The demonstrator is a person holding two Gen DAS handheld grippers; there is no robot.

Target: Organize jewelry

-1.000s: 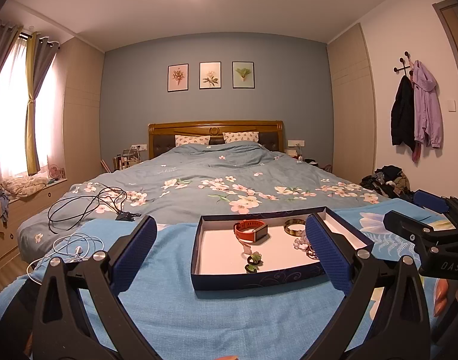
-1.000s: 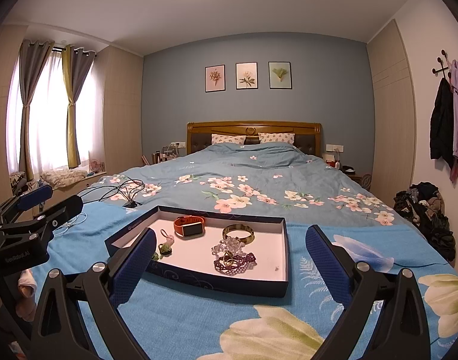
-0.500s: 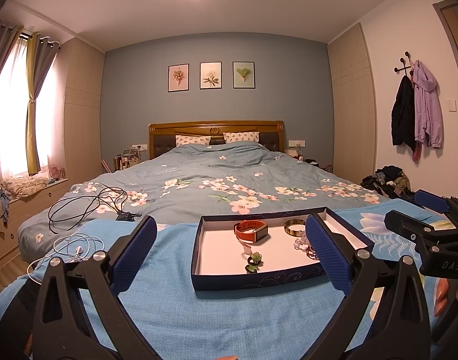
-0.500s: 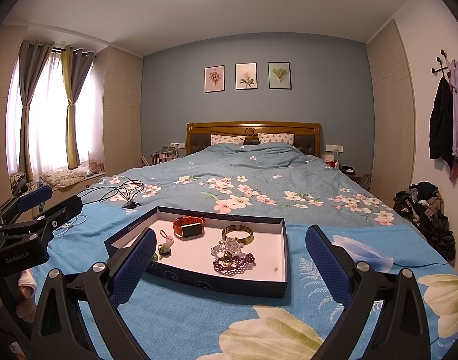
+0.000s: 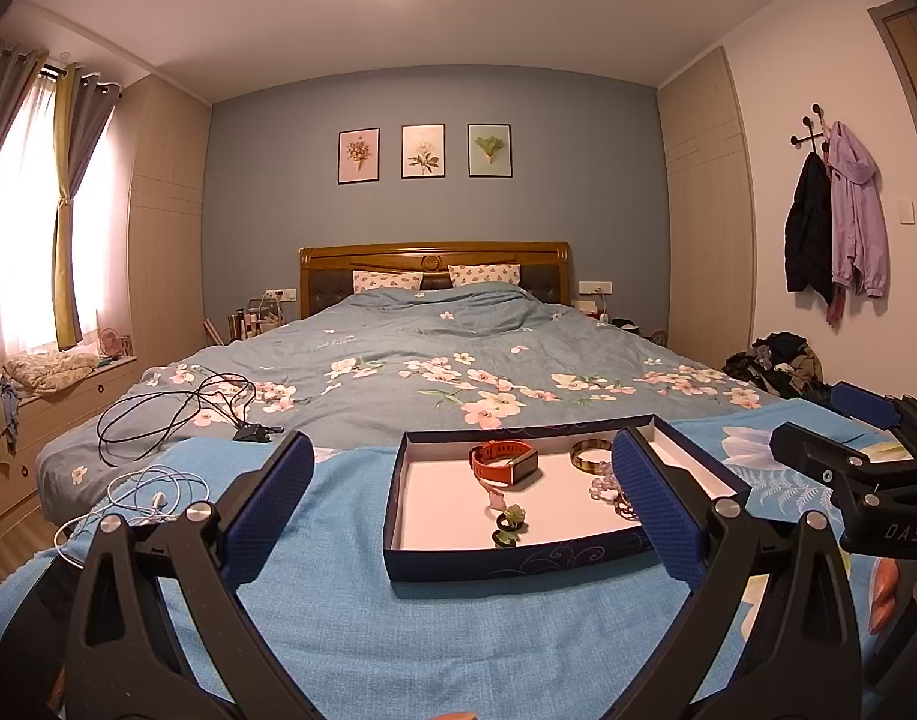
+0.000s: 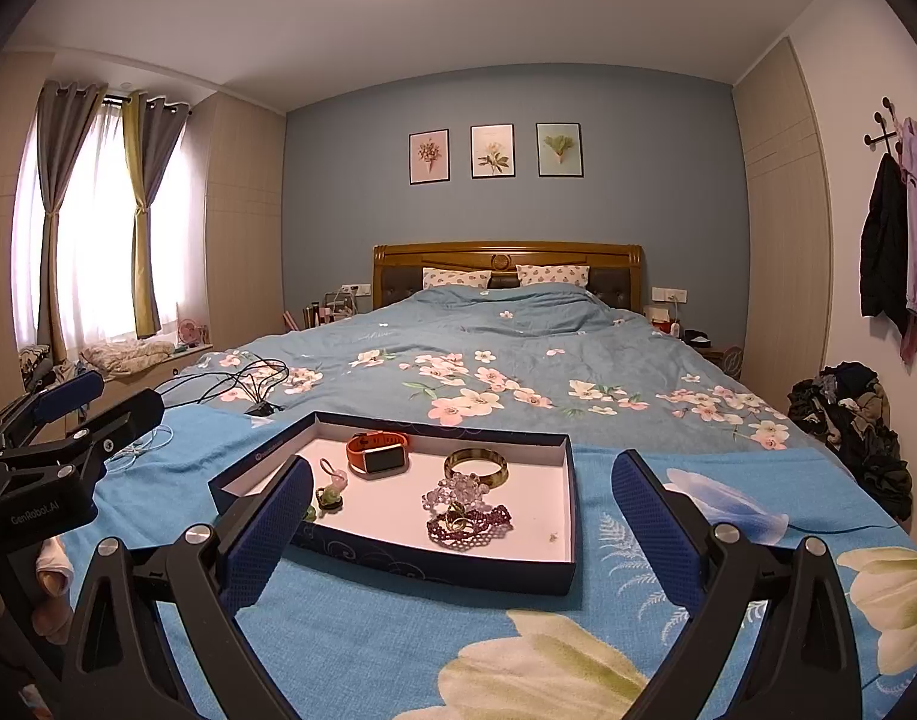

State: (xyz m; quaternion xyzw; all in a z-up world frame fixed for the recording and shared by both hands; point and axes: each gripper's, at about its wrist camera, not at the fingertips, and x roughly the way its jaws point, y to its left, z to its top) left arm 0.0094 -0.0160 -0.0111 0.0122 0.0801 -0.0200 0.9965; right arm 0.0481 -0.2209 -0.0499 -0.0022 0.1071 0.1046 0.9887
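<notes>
While both the left gripper [image 5: 461,495] and right gripper [image 6: 461,504] hover spread apart and empty, the jewelry lies in a shallow navy cardboard tray [image 6: 434,564]; its tangled purple beaded chain [image 6: 467,525] could snag the clear crystals beside it. Beneath the tray, a soft blue floral blanket [image 6: 362,648] covers the bed's foot.

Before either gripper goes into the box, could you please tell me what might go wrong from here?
1. The clear bead bracelet lies against the maroon lace piece; lifting one may drag the other.
2. The box rests on a soft blue towel, so pressing down could tip it.
3. The small green pieces may slip from wide pads.
</notes>
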